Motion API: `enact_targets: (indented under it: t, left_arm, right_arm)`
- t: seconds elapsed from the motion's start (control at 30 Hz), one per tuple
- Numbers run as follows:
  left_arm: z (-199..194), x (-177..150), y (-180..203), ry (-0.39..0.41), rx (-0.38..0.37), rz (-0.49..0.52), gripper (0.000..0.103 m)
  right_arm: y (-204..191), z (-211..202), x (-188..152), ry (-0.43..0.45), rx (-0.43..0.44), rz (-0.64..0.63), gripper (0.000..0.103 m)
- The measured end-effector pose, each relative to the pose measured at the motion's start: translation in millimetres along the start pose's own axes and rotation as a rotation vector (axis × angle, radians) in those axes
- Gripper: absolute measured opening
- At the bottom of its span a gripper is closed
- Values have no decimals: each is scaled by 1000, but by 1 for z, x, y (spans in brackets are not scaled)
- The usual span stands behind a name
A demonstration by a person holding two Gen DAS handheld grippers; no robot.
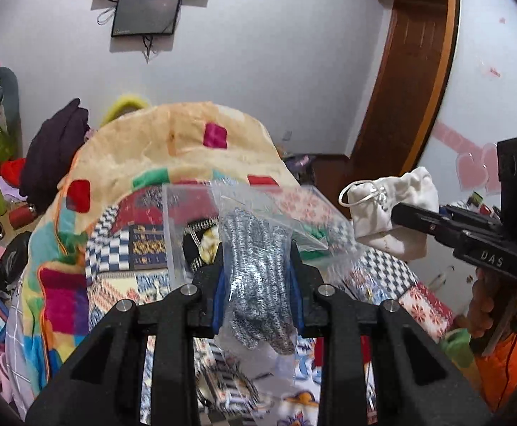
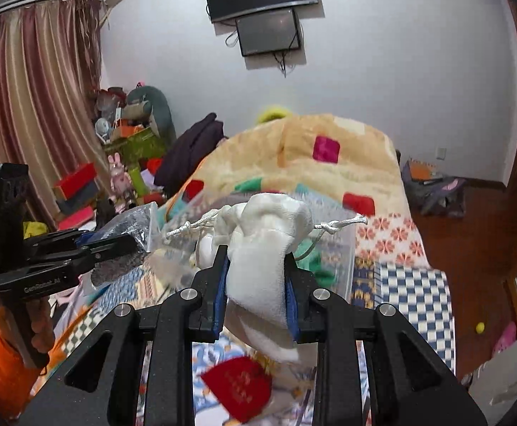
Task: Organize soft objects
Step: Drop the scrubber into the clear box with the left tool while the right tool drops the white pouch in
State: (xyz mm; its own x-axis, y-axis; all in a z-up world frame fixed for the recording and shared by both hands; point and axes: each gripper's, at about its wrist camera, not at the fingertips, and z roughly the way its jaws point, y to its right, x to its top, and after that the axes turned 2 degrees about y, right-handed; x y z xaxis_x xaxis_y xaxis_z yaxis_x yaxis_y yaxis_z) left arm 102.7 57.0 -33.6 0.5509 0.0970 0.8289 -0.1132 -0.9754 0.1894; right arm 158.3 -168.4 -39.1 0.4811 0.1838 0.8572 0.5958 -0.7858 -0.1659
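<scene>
My left gripper [image 1: 256,261] is shut on a clear plastic bag holding grey knit gloves [image 1: 254,269], held up above the bed. It also shows at the left of the right wrist view [image 2: 130,248]. My right gripper [image 2: 256,262] is shut on a white drawstring pouch [image 2: 262,248], also lifted over the bed; in the left wrist view the pouch [image 1: 393,209] hangs at the right. A clear plastic box [image 1: 187,234] with soft items inside sits on the bed beneath both grippers; it also shows in the right wrist view [image 2: 336,248].
A rolled patchwork fleece blanket [image 1: 173,149] lies at the bed's far end. The bed [image 2: 411,284] has a patterned quilt. A red pouch [image 2: 240,387] lies near me. Boxes and toys [image 2: 127,156] crowd the left. A wooden door frame [image 1: 400,81] stands right.
</scene>
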Motion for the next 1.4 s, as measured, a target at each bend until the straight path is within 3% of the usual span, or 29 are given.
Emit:
enact_targets:
  t: [0.3, 0.67, 0.9, 1.0, 1.07, 1.17, 1.33, 1.4]
  left_arm:
    - [36, 15, -13, -7, 50, -13, 29]
    - [101, 2, -21, -104, 66, -13, 29]
    - [114, -4, -22, -131, 88, -2, 34]
    - [116, -4, -21, -141, 97, 4, 43]
    - [113, -5, -21, -141, 96, 4, 51]
    - [103, -3, -19, -124, 96, 9, 57]
    - [77, 2, -13, -75, 106, 29, 70]
    - [66, 4, -10, -54, 111, 35, 76]
  right_arm:
    - [-3, 33, 13, 5, -35, -50, 25]
    - [6, 92, -10, -125, -28, -31, 25]
    - [6, 108, -20, -190, -41, -46, 25]
    - [5, 110, -20, -212, -41, -49, 36]
    - [5, 107, -20, -210, -41, -45, 53]
    - [4, 99, -16, -188, -49, -50, 66]
    - [3, 78, -5, -127, -63, -37, 84]
    - [0, 69, -2, -103, -70, -40, 85]
